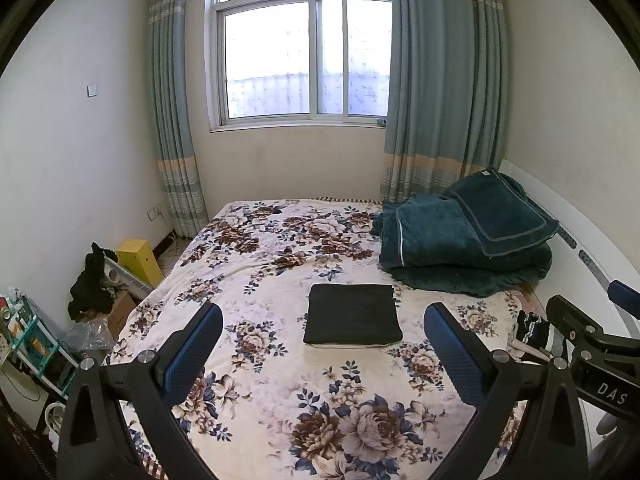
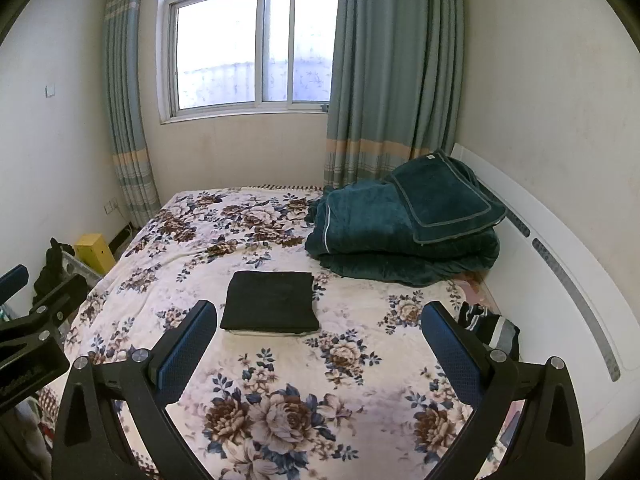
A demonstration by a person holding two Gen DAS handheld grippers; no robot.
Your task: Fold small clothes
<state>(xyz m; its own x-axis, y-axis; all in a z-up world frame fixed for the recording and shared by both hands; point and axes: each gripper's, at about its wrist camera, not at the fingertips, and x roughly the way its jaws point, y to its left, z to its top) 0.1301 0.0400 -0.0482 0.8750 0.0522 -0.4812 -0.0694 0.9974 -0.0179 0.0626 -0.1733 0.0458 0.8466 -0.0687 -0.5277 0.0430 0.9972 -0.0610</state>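
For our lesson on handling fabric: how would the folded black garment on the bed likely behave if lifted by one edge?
The black garment is soft cloth, so it would probably sag and unfold. It looks thin and flat, so likely light.

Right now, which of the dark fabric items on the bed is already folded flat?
The black garment mid-bed: a neat flat square on the floral bedspread. The black striped clothes by the headboard lie crumpled, and the teal blanket is only a bulky pile.

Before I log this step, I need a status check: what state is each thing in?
Black garment: folded flat on the bed.
Teal quilt: folded, piled.
Dark striped clothes: crumpled, unfolded.
Left gripper: jaws open, empty.
Right gripper: jaws open, empty.
Curtains: drawn apart.
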